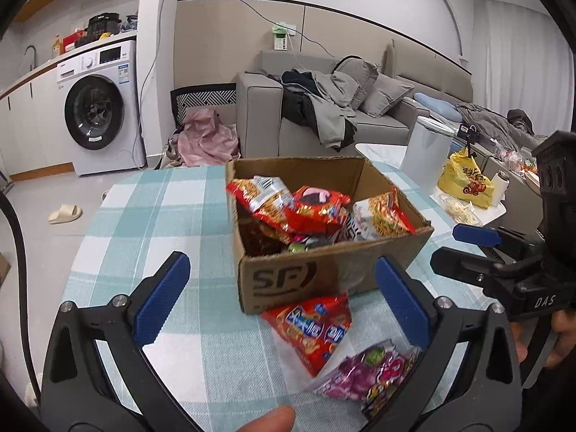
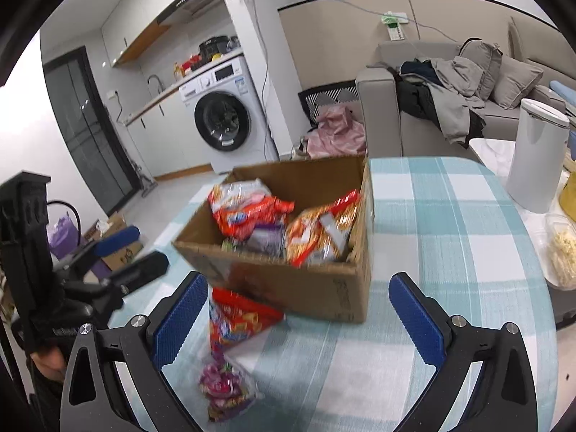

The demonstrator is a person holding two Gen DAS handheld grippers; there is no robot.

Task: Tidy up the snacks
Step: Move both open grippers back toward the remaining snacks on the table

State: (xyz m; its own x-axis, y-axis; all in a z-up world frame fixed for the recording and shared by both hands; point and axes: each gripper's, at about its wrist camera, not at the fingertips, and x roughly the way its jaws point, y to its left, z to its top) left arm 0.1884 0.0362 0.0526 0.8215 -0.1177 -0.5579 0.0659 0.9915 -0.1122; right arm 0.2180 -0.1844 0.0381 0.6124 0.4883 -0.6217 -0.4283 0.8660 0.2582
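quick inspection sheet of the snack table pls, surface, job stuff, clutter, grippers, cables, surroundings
surface: table under a teal and white checked cloth
job's things: open cardboard box holding several snack packets; red packet and purple packet lie on the cloth in front of it
clutter: white canister, yellow bag, clear food container on the side table
grippers: left gripper open, nothing between its pads; right gripper open, empty
cables: blue cable strung along the wall to a socket
surroundings: washing machine, sofa piled with clothes, slipper on the floor
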